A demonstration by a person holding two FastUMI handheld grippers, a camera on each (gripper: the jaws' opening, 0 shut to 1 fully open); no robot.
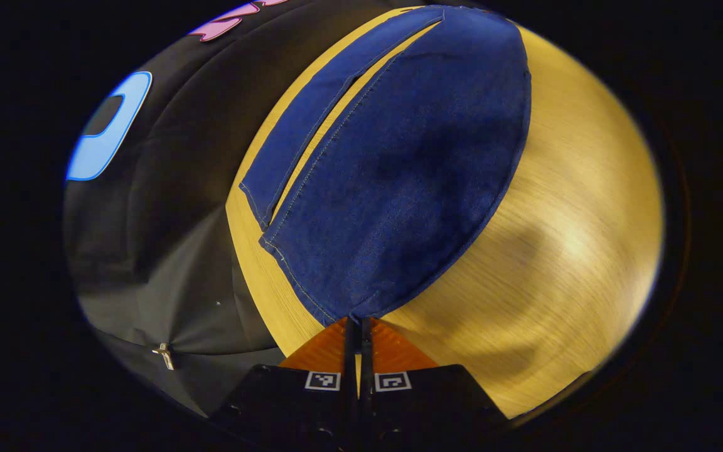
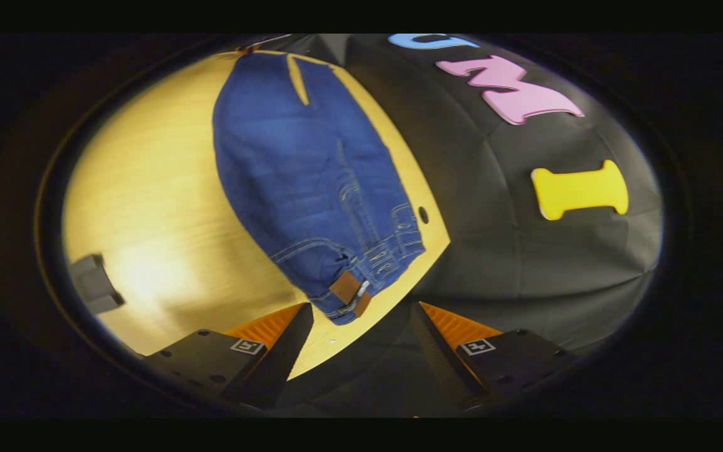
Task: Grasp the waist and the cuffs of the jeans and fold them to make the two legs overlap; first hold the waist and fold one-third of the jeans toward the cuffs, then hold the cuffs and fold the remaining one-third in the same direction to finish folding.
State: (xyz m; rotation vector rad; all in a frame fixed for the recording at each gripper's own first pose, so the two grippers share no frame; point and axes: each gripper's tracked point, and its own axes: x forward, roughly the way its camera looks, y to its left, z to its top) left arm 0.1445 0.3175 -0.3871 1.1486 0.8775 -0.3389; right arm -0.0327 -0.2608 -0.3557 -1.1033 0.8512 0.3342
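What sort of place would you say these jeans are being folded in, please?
Probably a staged recording booth rather than a home: a bare wooden table holds the jeans, and black cloth walls it in right behind.

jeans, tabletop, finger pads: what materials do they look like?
Jeans: blue denim, matte twill weave, tan topstitching; brown waist patch looks like leather or imitation.
Tabletop: pale wood grain, slight sheen from a light glare; probably laminate or veneer, can't tell which.
Finger pads: orange, ribbed, matte; likely rubber or printed plastic.
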